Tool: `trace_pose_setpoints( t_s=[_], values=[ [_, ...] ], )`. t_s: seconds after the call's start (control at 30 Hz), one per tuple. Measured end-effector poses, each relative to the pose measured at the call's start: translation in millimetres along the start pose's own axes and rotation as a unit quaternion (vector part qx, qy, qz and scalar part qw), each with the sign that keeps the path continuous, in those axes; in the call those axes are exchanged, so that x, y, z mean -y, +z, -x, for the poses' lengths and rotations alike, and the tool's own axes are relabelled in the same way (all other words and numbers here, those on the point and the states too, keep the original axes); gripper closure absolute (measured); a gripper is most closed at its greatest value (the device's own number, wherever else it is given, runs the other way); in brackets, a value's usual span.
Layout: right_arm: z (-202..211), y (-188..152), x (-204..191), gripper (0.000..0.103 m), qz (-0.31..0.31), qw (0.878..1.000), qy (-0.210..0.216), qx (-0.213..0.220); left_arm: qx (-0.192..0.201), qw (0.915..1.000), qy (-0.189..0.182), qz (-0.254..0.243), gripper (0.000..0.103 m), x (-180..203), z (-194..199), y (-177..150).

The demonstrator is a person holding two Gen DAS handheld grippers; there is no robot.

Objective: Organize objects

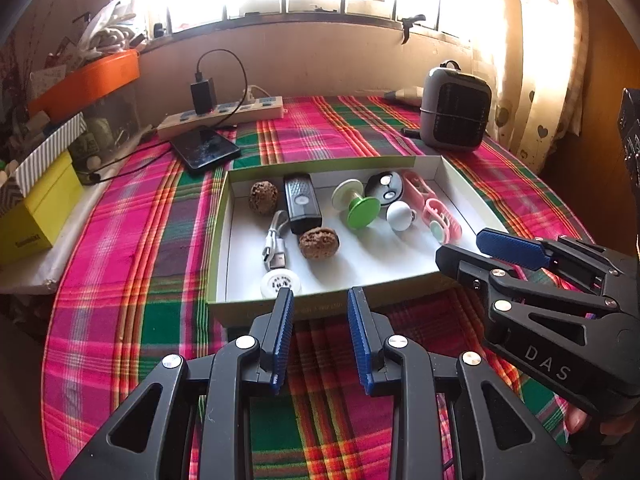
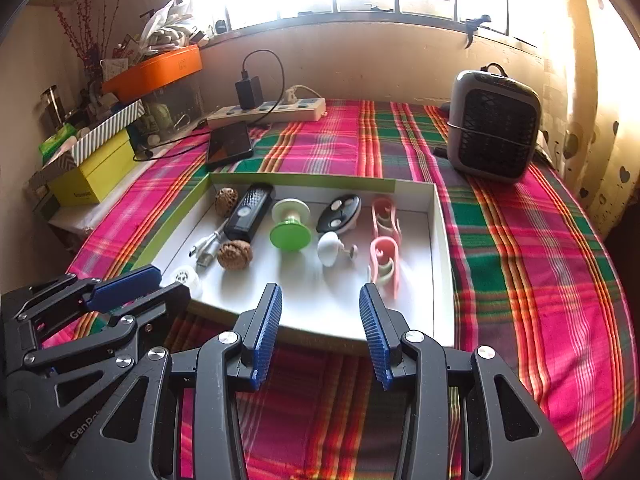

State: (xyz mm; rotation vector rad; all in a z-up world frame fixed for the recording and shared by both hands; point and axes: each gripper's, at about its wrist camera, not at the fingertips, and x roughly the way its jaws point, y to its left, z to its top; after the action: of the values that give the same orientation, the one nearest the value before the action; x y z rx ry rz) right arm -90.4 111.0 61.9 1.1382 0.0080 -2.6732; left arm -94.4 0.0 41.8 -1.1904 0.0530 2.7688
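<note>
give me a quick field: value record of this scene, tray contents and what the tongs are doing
surface: plaid tablecloth
container: shallow white tray, green outer rim
in tray, left part: two walnuts, black device, usb cable, round white disc
in tray, middle: green and white spool, black oval fob, white knob
in tray, right part: two pink clips
behind tray: phone, power strip, grey heater
left tongs: open, empty, at near rim
right tongs: open, empty, at near rim

Each hand-held gripper (image 1: 320,300) is black plastic with ribbed blue pads (image 1: 283,332), silver screws (one body lettered "DAS").
</note>
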Motion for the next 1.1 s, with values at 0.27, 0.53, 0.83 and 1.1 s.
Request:
trace_pose_setpoints(
  t_s=[0.27, 0.53, 0.83, 1.1],
  values=[
    [13, -23, -4, 0.061, -0.001, 1.0, -0.007, -0.003, -0.013, 0.9999, 0.004, 0.001, 0.077, 7, 6, -22],
    [15, -42, -2, 0.061, -0.009, 1.0, -0.02, -0.013, -0.029, 0.9995, 0.011, 0.009, 0.077, 8, 6, -37],
    [14, -61, 0, 0.061, -0.012, 0.999, -0.031, -0.03, -0.033, 0.9991, 0.026, 0.004, 0.077, 17, 5, -56],
    [18, -70, 3, 0.061, -0.015, 0.998, -0.051, -0.028, -0.018, 0.9988, 0.042, 0.019, 0.077, 22, 9, -64]
  ],
)
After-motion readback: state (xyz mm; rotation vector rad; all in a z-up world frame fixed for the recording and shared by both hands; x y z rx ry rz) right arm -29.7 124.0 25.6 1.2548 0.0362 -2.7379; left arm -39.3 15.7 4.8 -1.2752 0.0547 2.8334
